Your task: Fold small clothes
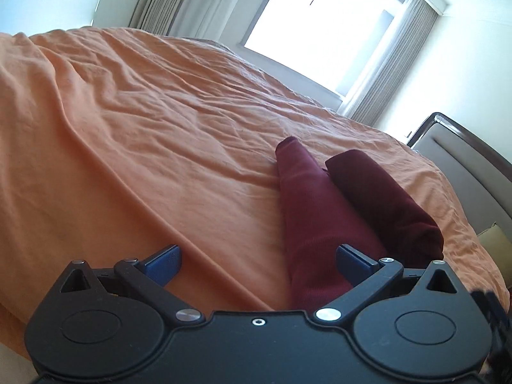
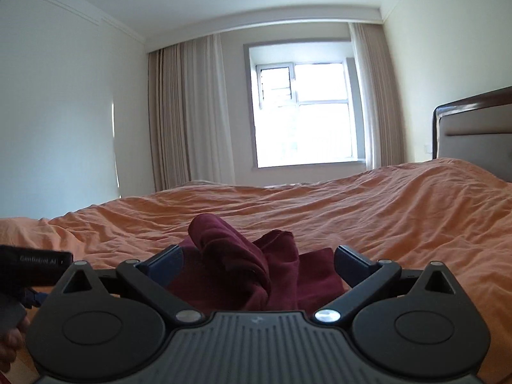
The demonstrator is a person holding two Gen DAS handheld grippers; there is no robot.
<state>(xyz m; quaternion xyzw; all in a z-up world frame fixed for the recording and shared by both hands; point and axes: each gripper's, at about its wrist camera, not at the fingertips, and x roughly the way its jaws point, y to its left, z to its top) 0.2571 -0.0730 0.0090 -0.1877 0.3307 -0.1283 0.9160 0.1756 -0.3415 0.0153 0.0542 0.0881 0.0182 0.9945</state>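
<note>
A dark red garment point(image 1: 307, 211) lies on the orange bed cover point(image 1: 128, 147), with a long lighter part stretched away from me and a darker folded part point(image 1: 384, 198) beside it on the right. My left gripper point(image 1: 259, 264) stands open low over the cover; its right finger point(image 1: 355, 262) rests over the garment's near end and its left finger sits over bare cover. In the right wrist view the garment point(image 2: 230, 256) is bunched up between the wide fingers of my right gripper point(image 2: 259, 265), which is open, with no pad pressing on the cloth.
The wrinkled orange cover point(image 2: 400, 211) fills the bed. A padded headboard point(image 2: 473, 128) stands at the right, with a yellowish pillow point(image 1: 492, 240) by it. A bright window point(image 2: 304, 112) and curtains point(image 2: 185, 112) are behind. The left gripper's body point(image 2: 35, 265) and a hand point(image 2: 12, 336) show at the left edge.
</note>
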